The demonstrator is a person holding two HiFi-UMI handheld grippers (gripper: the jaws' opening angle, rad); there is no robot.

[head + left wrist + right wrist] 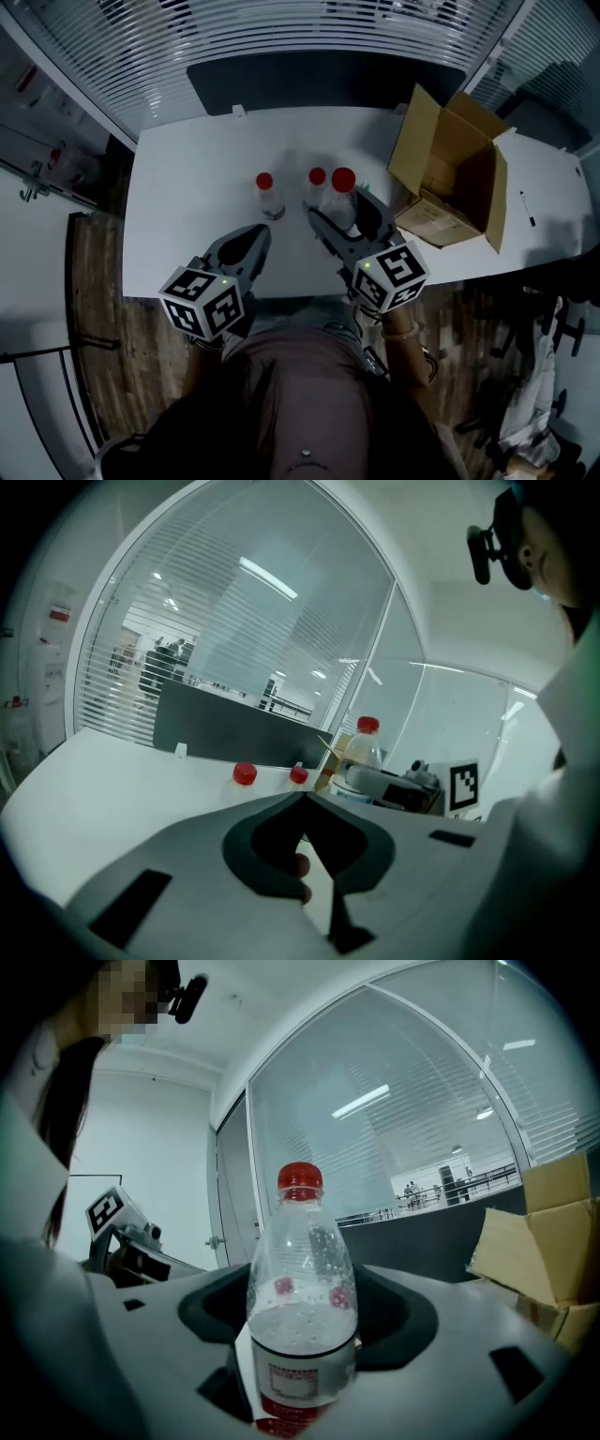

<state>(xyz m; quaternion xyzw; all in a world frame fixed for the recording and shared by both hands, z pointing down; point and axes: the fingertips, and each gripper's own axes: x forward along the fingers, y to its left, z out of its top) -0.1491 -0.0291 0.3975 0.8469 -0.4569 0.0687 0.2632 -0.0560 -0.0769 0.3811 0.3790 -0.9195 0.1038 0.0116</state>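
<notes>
At the lower left of the head view, your left gripper (255,239) lies low over the table's (187,187) near edge and points up-frame, its jaws pressed together on nothing. Right of centre, your right gripper (343,223) angles up-left, clamped round the upright red-capped bottle (340,199). The cardboard box (450,173) stands open at the far right.

The bottle (302,1288) is clear plastic with a red cap and a red-and-white label, and it is part-full of clear liquid. It stands upright, gripped between the right gripper's (338,207) jaws, mid-scene.
</notes>
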